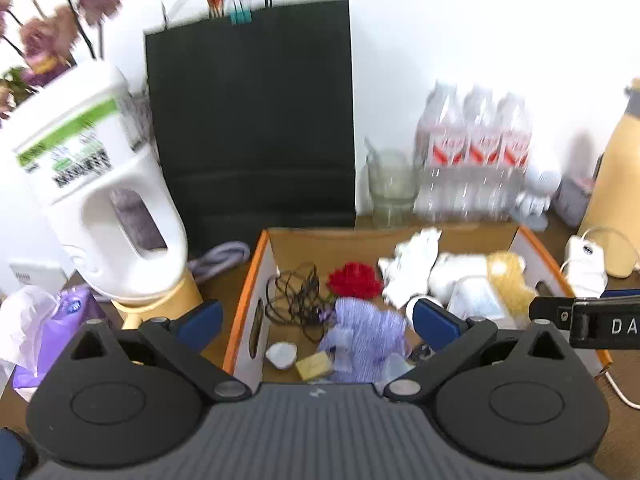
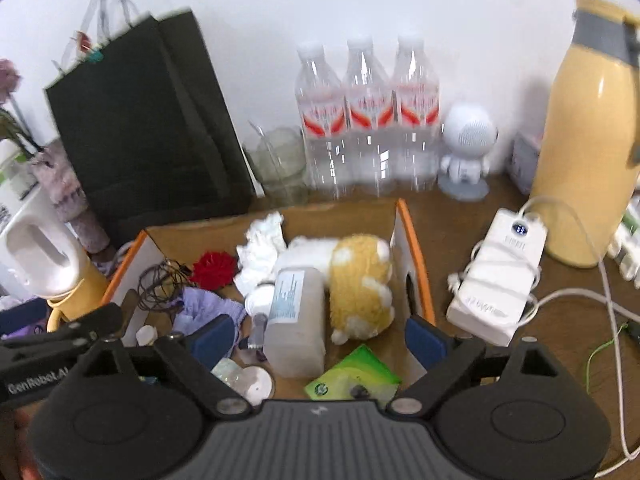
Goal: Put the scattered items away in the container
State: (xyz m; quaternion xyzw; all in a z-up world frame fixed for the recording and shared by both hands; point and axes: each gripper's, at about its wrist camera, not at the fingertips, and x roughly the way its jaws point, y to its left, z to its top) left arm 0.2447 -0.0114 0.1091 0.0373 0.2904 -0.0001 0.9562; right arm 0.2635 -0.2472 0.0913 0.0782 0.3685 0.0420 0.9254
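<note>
An orange-edged cardboard box (image 1: 250, 280) (image 2: 416, 256) sits on the brown table and holds several items: a black cable (image 1: 296, 296), a red flower (image 1: 354, 280) (image 2: 212, 268), purple cloth (image 1: 368, 332) (image 2: 208, 306), white cloth (image 1: 408, 264) (image 2: 260, 248), a yellow and white plush toy (image 2: 360, 284), a translucent bottle (image 2: 296, 320) and a green packet (image 2: 352, 380). My left gripper (image 1: 318, 322) is open and empty above the box's front left part. My right gripper (image 2: 318, 338) is open and empty above the box's front right part.
A black paper bag (image 1: 252, 112), a white jug (image 1: 100, 200), a glass (image 1: 390, 184), three water bottles (image 2: 368, 120), a white robot figure (image 2: 468, 148), a yellow flask (image 2: 588, 136) and a white power bank with cable (image 2: 496, 272) surround the box. Purple tissue pack (image 1: 60, 320) lies left.
</note>
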